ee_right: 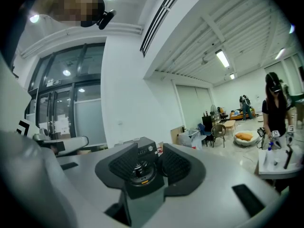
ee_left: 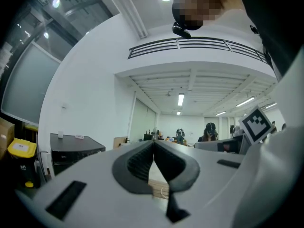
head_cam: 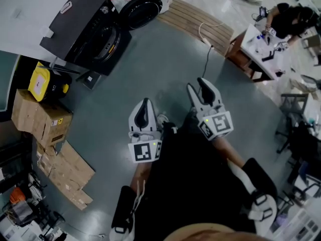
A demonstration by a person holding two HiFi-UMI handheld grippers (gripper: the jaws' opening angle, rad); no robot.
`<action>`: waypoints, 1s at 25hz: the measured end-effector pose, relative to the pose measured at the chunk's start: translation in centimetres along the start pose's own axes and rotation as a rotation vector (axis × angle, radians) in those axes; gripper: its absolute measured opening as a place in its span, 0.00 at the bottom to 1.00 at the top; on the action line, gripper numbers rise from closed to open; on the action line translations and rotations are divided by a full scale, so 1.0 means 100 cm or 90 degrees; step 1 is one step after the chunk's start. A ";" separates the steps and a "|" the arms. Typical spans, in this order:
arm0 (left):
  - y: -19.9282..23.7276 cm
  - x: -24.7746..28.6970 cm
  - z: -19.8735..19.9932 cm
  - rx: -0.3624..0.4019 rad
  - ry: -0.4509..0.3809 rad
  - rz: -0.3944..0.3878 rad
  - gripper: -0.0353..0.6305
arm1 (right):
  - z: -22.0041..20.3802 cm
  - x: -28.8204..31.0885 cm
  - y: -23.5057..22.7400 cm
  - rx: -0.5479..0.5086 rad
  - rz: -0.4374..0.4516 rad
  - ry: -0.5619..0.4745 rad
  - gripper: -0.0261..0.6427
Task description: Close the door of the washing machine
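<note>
A black front-loading washing machine [head_cam: 83,29] stands on the grey floor at the far left, well ahead of both grippers. Its round door [head_cam: 143,9] hangs swung open beside the drum opening [head_cam: 108,41]. My left gripper [head_cam: 145,103] is held low in front of me, its dark pads meeting at the tips with nothing between them. My right gripper [head_cam: 201,85] is beside it, jaws apart and empty. In the right gripper view the machine [ee_right: 141,164] shows through the gap between the pads. In the left gripper view it [ee_left: 71,148] stands off to the left.
Cardboard boxes [head_cam: 40,117] and a yellow case [head_cam: 42,82] are stacked at the left. A wooden pallet [head_cam: 195,19] and a trailing cable [head_cam: 208,49] lie beyond the machine. A person sits at a white table [head_cam: 261,41] at the right.
</note>
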State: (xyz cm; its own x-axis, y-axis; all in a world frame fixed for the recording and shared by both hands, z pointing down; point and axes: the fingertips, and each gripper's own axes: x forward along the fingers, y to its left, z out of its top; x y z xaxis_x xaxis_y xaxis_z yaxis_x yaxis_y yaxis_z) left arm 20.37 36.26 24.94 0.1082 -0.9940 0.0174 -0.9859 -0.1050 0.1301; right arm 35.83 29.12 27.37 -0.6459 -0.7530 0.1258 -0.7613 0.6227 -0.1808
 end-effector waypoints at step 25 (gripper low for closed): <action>0.072 0.143 0.011 -0.009 -0.017 0.009 0.06 | 0.023 0.166 -0.047 -0.012 0.021 -0.008 0.25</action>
State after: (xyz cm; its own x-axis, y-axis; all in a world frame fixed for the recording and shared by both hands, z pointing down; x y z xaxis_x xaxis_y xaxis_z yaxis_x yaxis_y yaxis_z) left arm 14.70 21.29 25.07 0.0902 -0.9959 -0.0071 -0.9855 -0.0903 0.1437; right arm 28.81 13.15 28.03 -0.6694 -0.7350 0.1078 -0.7410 0.6505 -0.1665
